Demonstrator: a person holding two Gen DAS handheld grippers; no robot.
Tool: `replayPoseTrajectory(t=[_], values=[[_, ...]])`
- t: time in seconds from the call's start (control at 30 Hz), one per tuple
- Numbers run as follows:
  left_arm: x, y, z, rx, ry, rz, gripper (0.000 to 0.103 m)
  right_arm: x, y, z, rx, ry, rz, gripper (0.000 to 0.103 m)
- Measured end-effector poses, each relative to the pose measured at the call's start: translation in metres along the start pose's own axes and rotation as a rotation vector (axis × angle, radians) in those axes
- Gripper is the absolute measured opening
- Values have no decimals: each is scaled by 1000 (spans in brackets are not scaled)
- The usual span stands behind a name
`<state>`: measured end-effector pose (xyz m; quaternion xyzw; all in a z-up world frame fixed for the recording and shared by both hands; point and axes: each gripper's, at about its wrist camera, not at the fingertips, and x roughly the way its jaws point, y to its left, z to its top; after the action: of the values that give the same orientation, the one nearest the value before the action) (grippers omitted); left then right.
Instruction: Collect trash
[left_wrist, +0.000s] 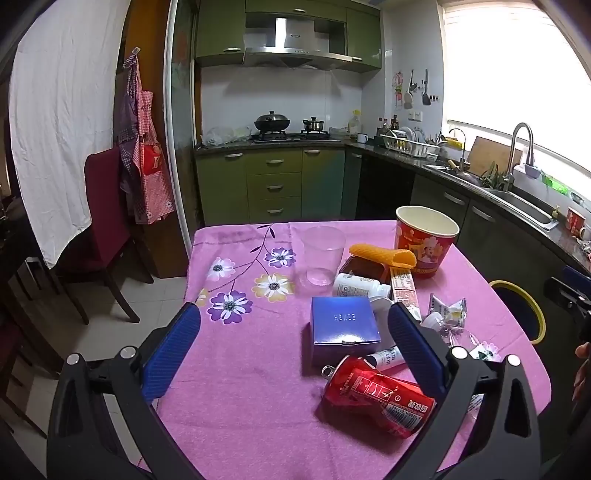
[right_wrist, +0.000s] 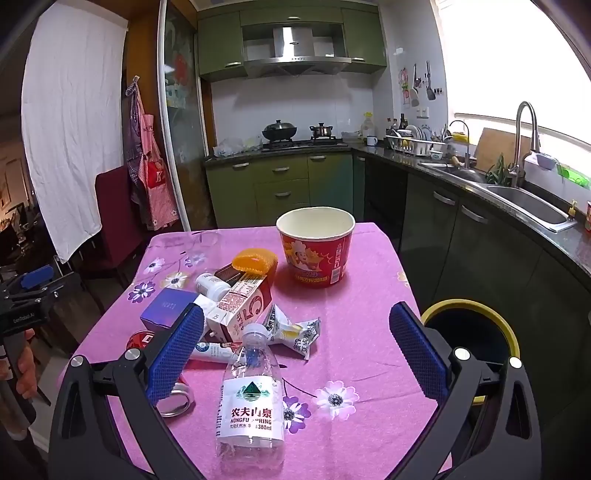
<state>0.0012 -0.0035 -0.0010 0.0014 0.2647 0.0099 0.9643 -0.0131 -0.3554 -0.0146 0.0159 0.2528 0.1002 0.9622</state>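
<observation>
Two grippers: my left gripper (left_wrist: 293, 345) and right gripper (right_wrist: 295, 347) both spread wide, nothing held.
Bin (right_wrist: 511, 338): on the floor, just off the table's right edge, nearer my right side.
Bottle (right_wrist: 251, 402): lying between my right fingers, cap pointing away, long axis along my reach.
Can (left_wrist: 376, 397): crushed, lying crosswise near my left gripper's right finger.
Judgement: bottle first, right hand.
</observation>
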Motion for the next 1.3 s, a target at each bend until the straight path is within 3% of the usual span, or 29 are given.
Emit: replayPoseTrajectory(t=[1.3], values=[[3, -3, -2, 9, 8, -5, 97, -4, 0, 2, 2, -8, -3, 99]])
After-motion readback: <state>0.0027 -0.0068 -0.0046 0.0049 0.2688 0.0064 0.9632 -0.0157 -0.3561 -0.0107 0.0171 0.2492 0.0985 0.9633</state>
